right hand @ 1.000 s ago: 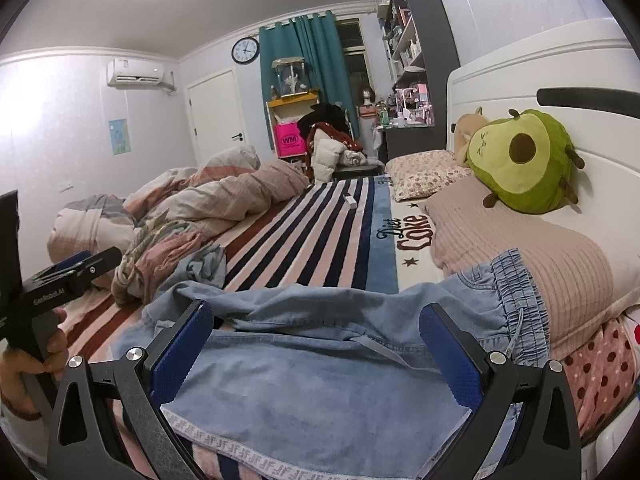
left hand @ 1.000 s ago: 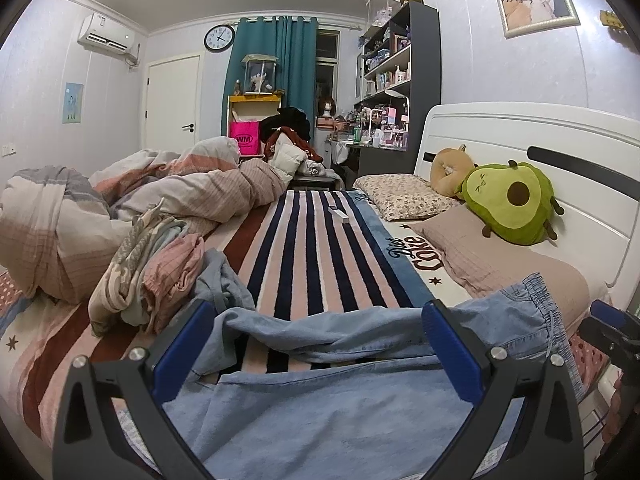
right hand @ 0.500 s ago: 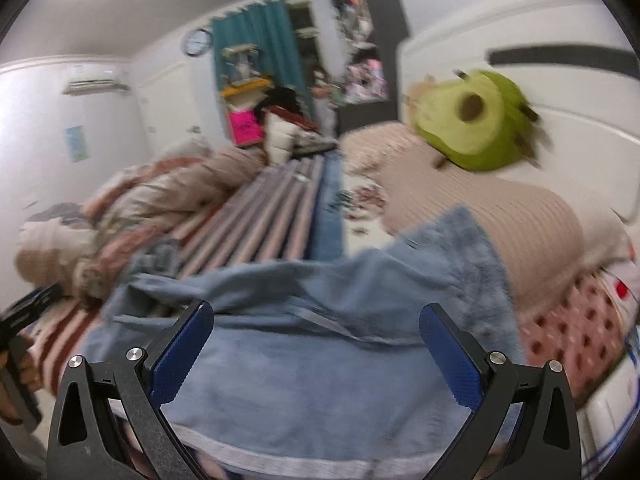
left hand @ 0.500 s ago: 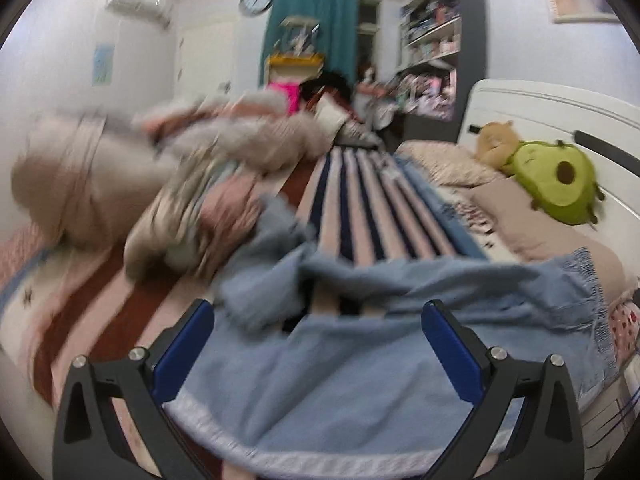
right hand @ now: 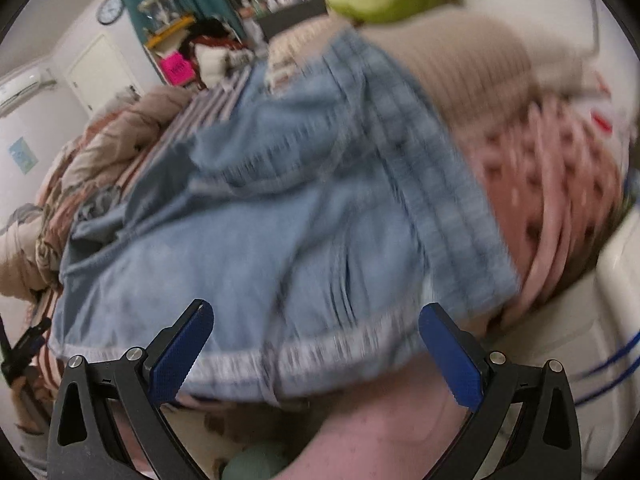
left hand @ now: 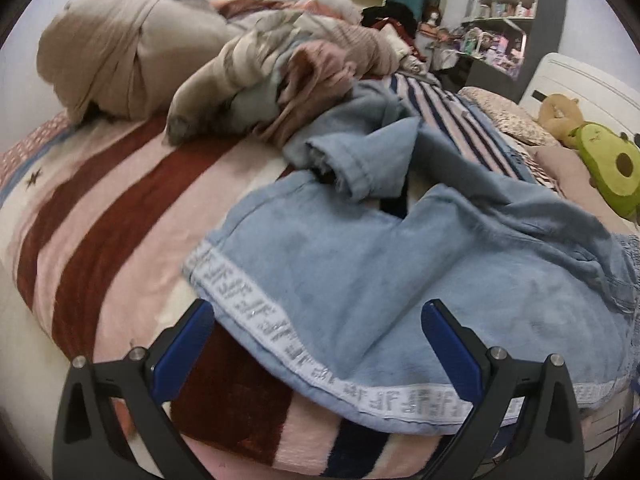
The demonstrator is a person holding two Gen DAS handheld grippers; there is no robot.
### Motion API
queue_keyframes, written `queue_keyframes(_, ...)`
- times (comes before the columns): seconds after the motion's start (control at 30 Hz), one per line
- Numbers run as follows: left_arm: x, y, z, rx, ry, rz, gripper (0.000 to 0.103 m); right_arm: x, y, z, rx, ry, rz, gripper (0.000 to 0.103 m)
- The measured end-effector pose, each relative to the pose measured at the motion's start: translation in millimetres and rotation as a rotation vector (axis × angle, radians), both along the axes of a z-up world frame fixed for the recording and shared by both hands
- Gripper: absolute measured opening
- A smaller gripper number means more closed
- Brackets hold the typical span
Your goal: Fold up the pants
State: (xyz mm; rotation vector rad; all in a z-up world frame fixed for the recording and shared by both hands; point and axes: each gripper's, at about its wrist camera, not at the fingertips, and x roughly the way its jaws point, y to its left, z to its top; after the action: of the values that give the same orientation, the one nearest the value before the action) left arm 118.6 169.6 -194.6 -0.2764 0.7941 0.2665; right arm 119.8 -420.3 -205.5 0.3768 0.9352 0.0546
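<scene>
Two views, left wrist first: left tongs (left hand: 318,334) spread wide and empty just above the white-trimmed near edge of the light-blue pants (left hand: 400,272), spread rumpled across the striped blanket (left hand: 120,208) on the bed, with one leg bunched up against a heap of clothes (left hand: 288,68) and crumpled bedding (left hand: 132,44) beyond, avocado plush (left hand: 608,168) off by the headboard. Right wrist, heavily blurred: right tongs (right hand: 316,338) likewise spread and empty over the pants' hem (right hand: 320,352), elastic waistband (right hand: 400,128) lapping onto a beige pillow (right hand: 472,60), a dotted pink pillow (right hand: 560,184) just beside it.

Rumpled light-blue denim pants (left hand: 360,264) with white patterned trim, across bed
</scene>
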Motion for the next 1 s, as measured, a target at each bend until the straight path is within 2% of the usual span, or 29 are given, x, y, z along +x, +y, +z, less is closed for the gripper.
queue_keyframes(0.23, 6, 4, -23, -0.038, 0.04, 0.031, 0.102, -7, -3, -35, 0.071, 0.089, -0.033, 0.102)
queue_keyframes(0.4, 12, 7, -29, -0.058, 0.013, 0.051, 0.102, 2, -3, -52, 0.149, 0.109, -0.032, 0.102)
queue_keyframes(0.43, 12, 8, -28, -0.065, 0.006, 0.052, 0.101, 4, -2, -54, 0.163, 0.109, -0.031, 0.099)
queue_keyframes(0.47, 14, 9, -28, -0.073, 0.0, 0.053, 0.098, 5, -1, -55, 0.176, 0.102, -0.033, 0.092)
queue_keyframes(0.5, 16, 10, -28, -0.082, -0.006, 0.057, 0.096, 6, -1, -54, 0.174, 0.098, -0.042, 0.09)
queue_keyframes(0.57, 18, 10, -26, -0.091, -0.012, 0.052, 0.082, 7, -1, -53, 0.18, 0.098, -0.068, 0.089)
queue_keyframes(0.63, 21, 9, -24, -0.102, -0.023, 0.037, 0.072, 4, -2, -51, 0.174, 0.094, -0.091, 0.082)
queue_keyframes(0.7, 25, 8, -23, -0.107, -0.028, 0.023, 0.063, -1, -2, -42, 0.169, 0.065, -0.103, 0.069)
queue_keyframes(0.83, 27, 10, -23, -0.13, -0.039, 0.017, 0.048, -1, -4, -24, 0.181, -0.021, -0.105, 0.053)
queue_keyframes(0.9, 28, 12, -22, -0.152, -0.05, 0.017, 0.037, 5, -5, -23, 0.179, -0.021, -0.116, 0.041)
queue_keyframes(0.93, 28, 13, -20, -0.171, -0.061, 0.014, 0.027, 7, -6, -22, 0.177, -0.025, -0.12, 0.035)
queue_keyframes(0.97, 27, 13, -19, -0.172, -0.068, 0.013, 0.017, 9, -4, -20, 0.165, -0.033, -0.119, 0.024)
queue_keyframes(1.0, 25, 13, -15, -0.161, -0.079, 0.016, 0.01, 10, -4, -18, 0.154, -0.037, -0.115, 0.021)
